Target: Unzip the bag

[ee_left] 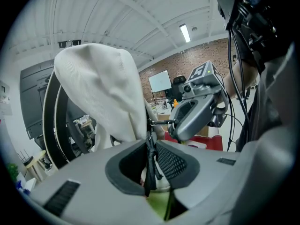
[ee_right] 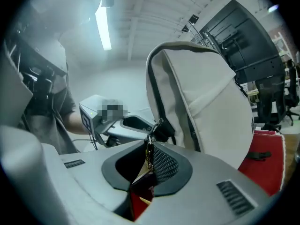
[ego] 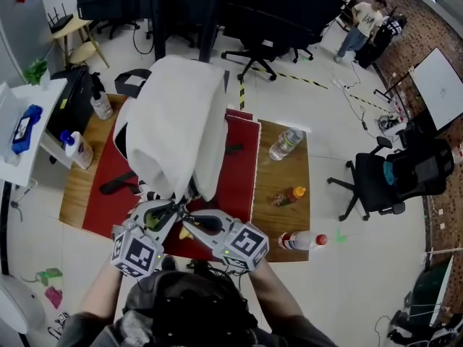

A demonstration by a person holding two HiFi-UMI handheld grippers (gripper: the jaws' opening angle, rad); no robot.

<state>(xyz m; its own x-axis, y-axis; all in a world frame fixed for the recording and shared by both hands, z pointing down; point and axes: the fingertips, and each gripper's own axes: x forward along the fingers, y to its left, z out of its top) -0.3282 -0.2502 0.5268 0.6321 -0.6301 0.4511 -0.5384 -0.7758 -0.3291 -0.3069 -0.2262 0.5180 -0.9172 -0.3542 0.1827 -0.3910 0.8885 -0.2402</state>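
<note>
While the white bag [ego: 177, 121] stands upright over the red mat [ego: 239, 172] on the counter [ego: 282, 183], left gripper [ego: 173, 210] clamps its black cord pull [ee_left: 150, 158]; right gripper [ego: 189, 219] pinches a chain pull [ee_right: 148, 156] alongside.

**Table layout, as I logged it from the remote station**

1. Table [ego: 282, 172]: directly before me. The mat [ego: 240, 172] lay over its left and middle part.
2. Bag [ego: 177, 121]: stood upright on the mat, toward the far left.
3. Left gripper [ego: 176, 208] and right gripper [ego: 187, 217]: side by side at the bag's near foot, close together. The zip cord [ee_left: 150, 158] sat between the left jaws and the zip pull [ee_right: 147, 158] between the right.
4. Bare table, right of the mat:
   - far bottle [ego: 286, 143], farthest from me
   - small bottle [ego: 288, 196], nearer me
   - near bottle [ego: 302, 241], at the near right corner
5. Spray bottle [ego: 101, 105]: on the table's far left corner, left of the bag.
6. Office chair [ego: 376, 179]: on the floor, well right of the table.
</note>
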